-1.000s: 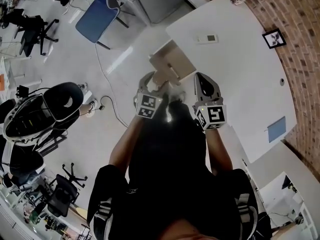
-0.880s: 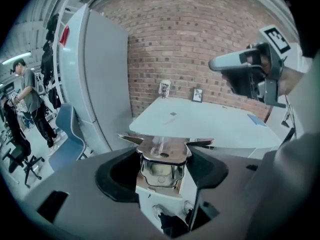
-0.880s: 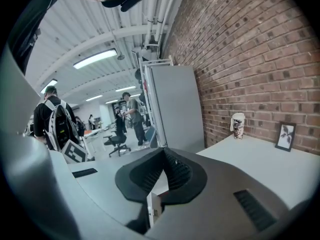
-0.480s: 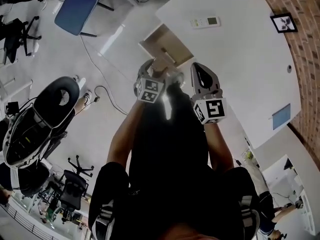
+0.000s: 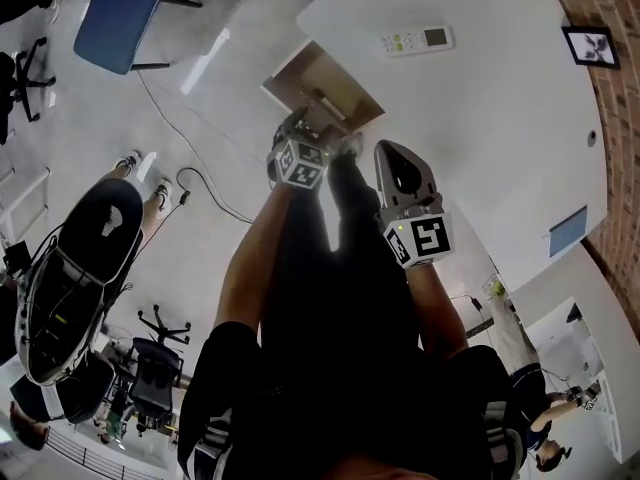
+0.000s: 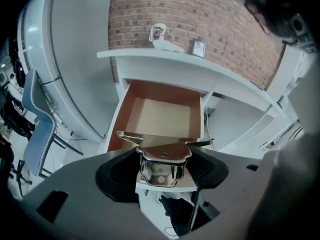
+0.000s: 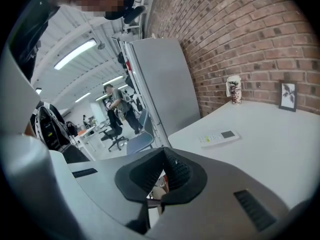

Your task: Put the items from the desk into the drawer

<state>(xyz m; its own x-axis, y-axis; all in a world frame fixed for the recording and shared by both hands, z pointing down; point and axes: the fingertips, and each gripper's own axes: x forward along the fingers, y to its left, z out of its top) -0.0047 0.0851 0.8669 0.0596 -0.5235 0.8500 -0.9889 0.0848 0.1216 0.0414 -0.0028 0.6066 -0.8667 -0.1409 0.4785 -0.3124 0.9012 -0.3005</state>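
Observation:
The drawer point(image 5: 322, 90) under the white desk point(image 5: 480, 118) stands pulled out; its brown inside point(image 6: 162, 115) holds nothing. My left gripper point(image 5: 303, 130) is at the drawer's front, shut on the chrome drawer handle point(image 6: 161, 170). Raised beside the desk edge, my right gripper point(image 5: 393, 152) has its jaws together with nothing between them, as the right gripper view point(image 7: 164, 164) also shows. On the desk lie a white remote control point(image 5: 415, 40), a small picture frame point(image 5: 588, 46) and a paper cup point(image 7: 233, 90).
A blue flat item point(image 5: 567, 230) lies near the desk's right edge. A brick wall point(image 7: 240, 29) runs behind the desk. A blue chair point(image 5: 115, 18), a grey cabinet point(image 7: 165, 79) and a floor cable point(image 5: 200, 183) are to the left. My legs fill the space below the grippers.
The head view has swung, so the desk and drawer sit higher in the picture. The left gripper has stayed at the drawer handle. The right gripper has kept its place beside it.

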